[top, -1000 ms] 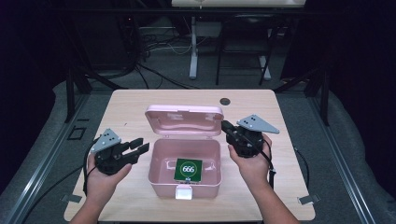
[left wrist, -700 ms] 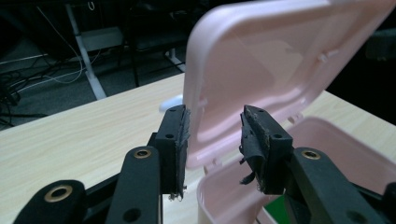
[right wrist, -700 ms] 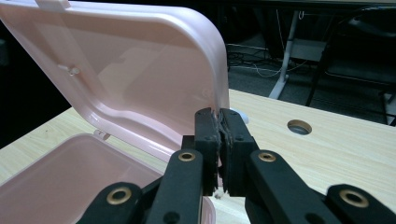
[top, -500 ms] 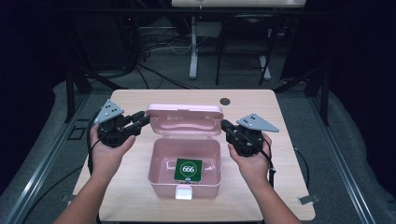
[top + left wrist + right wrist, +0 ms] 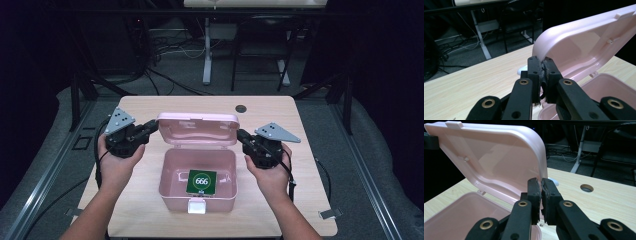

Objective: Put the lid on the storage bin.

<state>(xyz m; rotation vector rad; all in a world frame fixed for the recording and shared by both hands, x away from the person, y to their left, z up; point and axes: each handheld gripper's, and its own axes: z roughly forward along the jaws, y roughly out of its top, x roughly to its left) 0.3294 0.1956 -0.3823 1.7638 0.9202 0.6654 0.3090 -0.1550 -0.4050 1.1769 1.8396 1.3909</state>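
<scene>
Here the left gripper (image 5: 150,128) meets the left edge of the raised lid (image 5: 198,129) of the pale pink plastic box (image 5: 172,189); its jaws have just been closing and now pinch that edge. The box sits mid-counter (image 5: 280,210), a green card marked 666 (image 5: 202,182) inside. Right of the box, the right gripper (image 5: 242,136) has jaws pressed together on the lid's right edge.

Lab/recording studio, black curtains (image 5: 380,60), floor cables (image 5: 165,75), wood table (image 5: 280,107)
</scene>
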